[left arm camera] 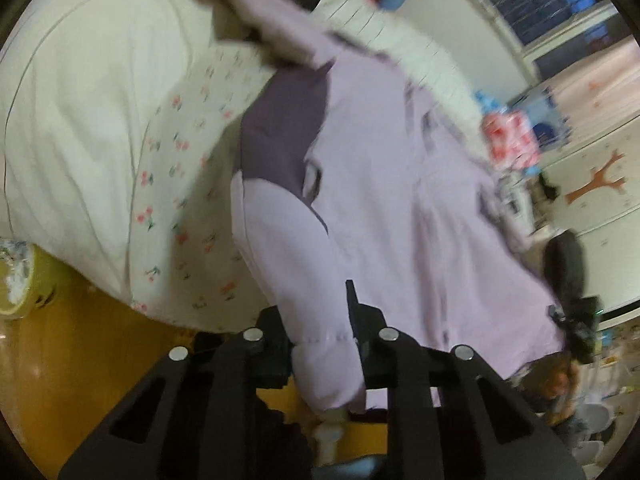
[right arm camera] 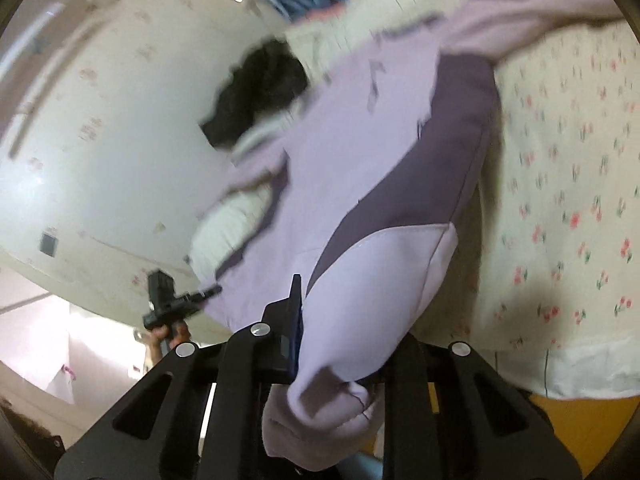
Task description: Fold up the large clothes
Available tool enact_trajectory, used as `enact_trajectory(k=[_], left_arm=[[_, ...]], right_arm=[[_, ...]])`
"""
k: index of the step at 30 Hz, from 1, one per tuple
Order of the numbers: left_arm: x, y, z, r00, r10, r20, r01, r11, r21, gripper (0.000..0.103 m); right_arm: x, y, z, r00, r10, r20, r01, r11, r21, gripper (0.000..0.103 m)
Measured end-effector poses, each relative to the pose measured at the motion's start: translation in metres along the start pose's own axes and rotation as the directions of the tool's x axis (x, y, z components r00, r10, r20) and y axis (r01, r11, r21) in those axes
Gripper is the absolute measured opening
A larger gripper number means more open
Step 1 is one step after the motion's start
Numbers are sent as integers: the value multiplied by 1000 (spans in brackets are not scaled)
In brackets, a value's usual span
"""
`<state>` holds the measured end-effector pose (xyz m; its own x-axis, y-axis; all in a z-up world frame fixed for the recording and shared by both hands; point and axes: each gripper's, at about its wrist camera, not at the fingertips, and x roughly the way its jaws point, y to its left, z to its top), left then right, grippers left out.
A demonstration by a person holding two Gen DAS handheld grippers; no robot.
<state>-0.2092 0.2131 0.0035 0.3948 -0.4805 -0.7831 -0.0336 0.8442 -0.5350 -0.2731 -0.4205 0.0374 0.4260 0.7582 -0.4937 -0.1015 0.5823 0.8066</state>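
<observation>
Lilac garment [left arm camera: 392, 208] hangs at our twelve o'clock over floral bedding [left arm camera: 188, 200]; left gripper [left arm camera: 320, 340] and right gripper [right arm camera: 340, 340] each clamp its fabric.

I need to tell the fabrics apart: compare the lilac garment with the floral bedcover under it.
The lilac garment is plain with dark purple panels; the floral bedcover is cream with small pink flowers. The garment is lifted, pinched by the left gripper and the right gripper; the bedcover lies spread out. Both are soft cloth.
</observation>
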Motion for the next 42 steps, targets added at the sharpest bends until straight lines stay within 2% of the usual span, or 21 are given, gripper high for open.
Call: enact_trajectory(k=[3,5,7,8,9,10,11,12,14,15,18,19,22,24,27,28,31,34,39,40,42], left_arm=[[-22,-9,2,998,-44,52,43,999,8,20],[-33,-3,-2,998,-30,50,29,999,22,20],[-19,5,-10,999,38,-16,-36,996,81,21],[-13,13,-16,996,71,-57,-65,992,105,22],[1,27,-25,987,116,-113,-104,989,104,29],[7,36,-29,981,126,-147,-114,989,92,31],[7,46,-34,976,152,-157,-140,987,81,33],[-1,52,-36,976,178,-127,-170,983,71,37],[-24,54,-31,966,250,-60,-247,967,61,37],[-38,52,-25,952,306,-9,-305,950,64,40],[-69,33,0,907,394,151,-406,912,58,66],[-78,17,8,897,380,226,-402,913,63,74],[-66,-30,30,901,280,332,-336,934,124,88],[-30,-69,46,909,214,357,-296,935,196,92],[34,-120,67,921,170,349,-276,920,278,92],[49,-133,70,926,152,346,-261,920,294,92],[102,-177,93,934,96,344,-214,921,325,92],[146,-208,117,924,55,378,-183,932,312,92],[204,-219,132,928,12,372,-105,968,229,92],[213,-215,129,926,-6,377,-82,972,218,92],[226,-207,124,924,8,382,-96,972,213,94]], right_arm=[[-11,30,-17,997,37,66,-36,999,-27,17],[-3,35,-26,999,-9,49,12,999,-46,17],[12,15,-49,984,-172,-43,169,982,-80,18],[23,-4,-59,969,-224,-101,217,974,-71,19],[33,-33,-71,949,-268,-167,266,963,-34,25],[37,-50,-78,944,-265,-195,271,962,5,35],[26,-72,-83,967,-197,-163,213,973,88,39],[16,-78,-85,974,-181,-134,196,975,109,43],[-13,-74,-78,972,-232,-43,235,968,87,50],[-19,-70,-73,967,-255,-17,255,963,82,56],[-51,-69,-43,951,-288,109,278,956,99,76],[-62,-75,-32,950,-267,164,248,960,130,82],[-73,-105,0,930,-208,303,136,961,242,86],[-63,-124,23,904,-197,379,69,943,326,87],[-61,-169,50,866,-204,455,-15,901,434,87],[-67,-186,62,845,-223,486,-30,888,459,87],[-82,-210,106,791,-256,556,-41,884,465,87],[-87,-235,156,755,-291,587,-11,890,456,87],[-75,-290,223,751,-333,570,-2,862,507,87],[-70,-301,233,747,-350,565,2,852,524,87],[-70,-326,252,727,-410,551,24,817,577,87]])
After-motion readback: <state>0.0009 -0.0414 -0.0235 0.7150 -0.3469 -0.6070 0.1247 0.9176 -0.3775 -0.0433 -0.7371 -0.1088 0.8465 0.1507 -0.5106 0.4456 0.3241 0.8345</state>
